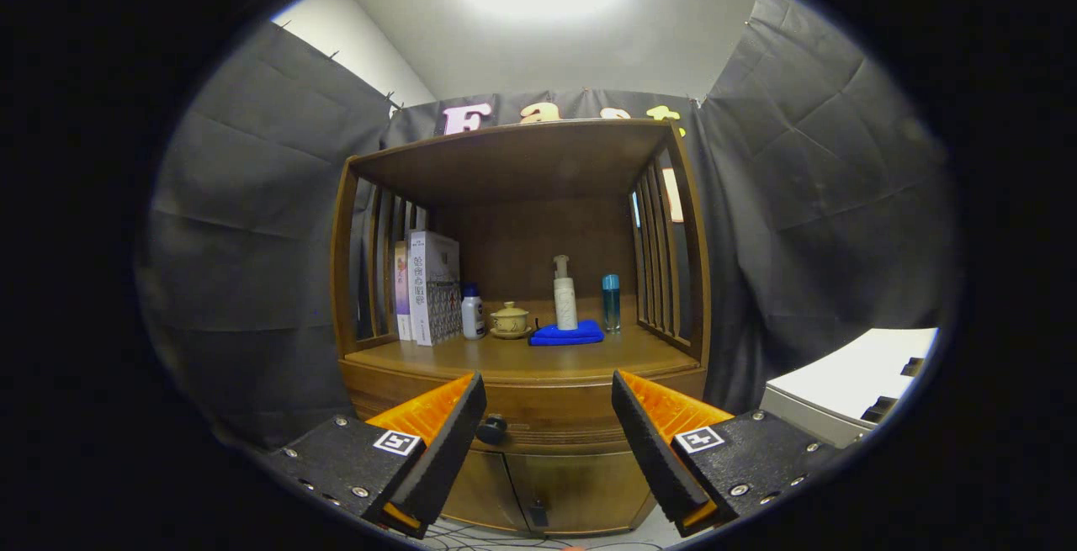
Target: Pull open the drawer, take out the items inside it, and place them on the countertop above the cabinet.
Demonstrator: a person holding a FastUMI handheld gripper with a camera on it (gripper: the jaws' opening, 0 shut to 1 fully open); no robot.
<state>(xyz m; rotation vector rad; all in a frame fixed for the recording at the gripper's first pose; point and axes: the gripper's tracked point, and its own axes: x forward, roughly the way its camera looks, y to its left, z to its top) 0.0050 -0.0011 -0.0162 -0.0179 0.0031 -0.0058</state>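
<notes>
The wooden cabinet (522,400) stands against the dark cloth wall, directly ahead of the claw. Its upper part is an open bay with slatted sides and a flat roof board. The floor of that bay serves as the tabletop (505,359), and it carries several items along its rear half.

Below the tabletop runs the drawer (547,416), shut flush with the cabinet front. Its dark round knob (491,428) shows just beside the inner edge of the left finger. Under the drawer are two closed cabinet doors (538,488). The contents of the drawer cannot be seen.

A white unit (850,387) stands to the right of the cabinet, well apart from it.

The claw (549,429) is wide open, its two fingers spread with the drawer front showing between them. Neither finger touches anything.

On the tabletop, from the left: upright books (429,297) lean against the left slats. Just beside them stands a small white bottle (473,313) with a blue cap. Next is a small yellowish lidded cup (510,320) on a saucer. A folded blue cloth (566,333) lies near the centre, and a tall white pump bottle (565,294) stands at its rear edge. A slim blue bottle (611,303) stands just to the right of the cloth, near the right slats.
</notes>
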